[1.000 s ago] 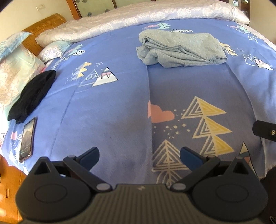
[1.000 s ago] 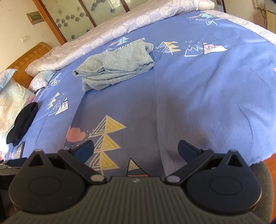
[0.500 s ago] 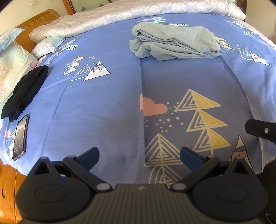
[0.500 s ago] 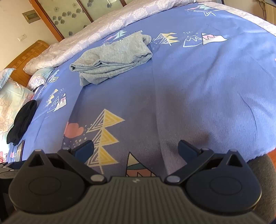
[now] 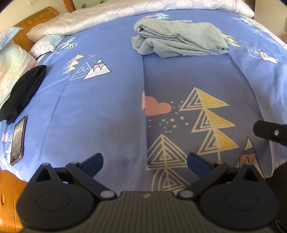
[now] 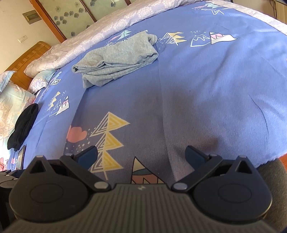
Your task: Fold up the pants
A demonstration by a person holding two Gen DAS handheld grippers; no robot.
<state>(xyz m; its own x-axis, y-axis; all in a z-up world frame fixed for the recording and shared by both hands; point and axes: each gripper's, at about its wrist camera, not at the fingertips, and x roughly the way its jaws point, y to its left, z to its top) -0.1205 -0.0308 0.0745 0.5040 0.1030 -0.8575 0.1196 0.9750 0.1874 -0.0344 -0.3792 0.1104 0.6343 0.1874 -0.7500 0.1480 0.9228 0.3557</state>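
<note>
Your left gripper (image 5: 145,162) had its fingers spread wide, nothing between them, hovering over the near edge of the blue bedspread (image 5: 107,100). Your right gripper (image 6: 141,155) was the same: wide apart, empty, just beside the left one.

The grey pants (image 5: 179,38) sat well away from both, far across the bed near the white quilt (image 5: 111,16). From the right wrist view the pants (image 6: 116,60) were a loose bundle, several layers stacked, one rolled end toward the headboard side and a bunched end toward the quilt.

Handling, my read: soft knit jersey, light, no stiffness. It should drape and sag from any pinch point, and layers would slide over each other. Not fragile. Grip risk was catching only the top layer, or pinching the bedspread along with it.

Where to grab: I couldn't tell waistband from cuffs at that range. Best bet was the two outer corners of the rolled end, one per gripper, biting through all layers at the hem edge, then lifting to shake it flat before folding.

Off to the left lay a black garment (image 5: 23,89) and a phone (image 5: 17,139); both were clear of the path.
</note>
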